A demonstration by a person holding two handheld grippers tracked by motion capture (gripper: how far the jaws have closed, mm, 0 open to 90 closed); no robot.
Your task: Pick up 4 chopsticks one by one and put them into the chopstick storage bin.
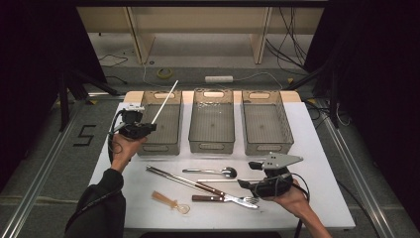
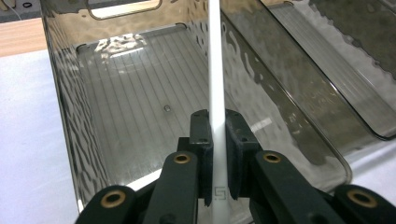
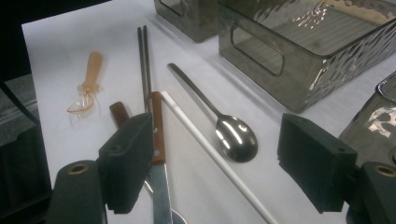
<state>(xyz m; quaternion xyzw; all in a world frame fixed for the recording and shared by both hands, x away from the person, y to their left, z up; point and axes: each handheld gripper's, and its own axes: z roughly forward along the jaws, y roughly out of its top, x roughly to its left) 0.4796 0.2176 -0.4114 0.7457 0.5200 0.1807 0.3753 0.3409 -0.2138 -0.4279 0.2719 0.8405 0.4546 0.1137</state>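
Observation:
My left gripper (image 1: pixel 151 125) is shut on a white chopstick (image 1: pixel 166 100) that slants up and away over the left grey bin (image 1: pixel 171 144). In the left gripper view the jaws (image 2: pixel 218 140) pinch the white chopstick (image 2: pixel 216 70) above that bin's ribbed floor (image 2: pixel 135 102). My right gripper (image 1: pixel 248 174) stands open just above the table at the right of the cutlery. In the right gripper view its pads (image 3: pixel 126 158) are wide apart over a steel spoon (image 3: pixel 236 135) and a second white chopstick (image 3: pixel 210 151), touching neither.
Middle bin (image 1: pixel 212 145) and right bin (image 1: pixel 267 145) stand side by side behind the cutlery. On the white table (image 1: pixel 322 193) lie metal chopsticks (image 1: pixel 171 176), a wooden-handled knife (image 1: pixel 208 198), a fork (image 1: pixel 245 201) and an amber plastic spoon (image 1: pixel 171 202).

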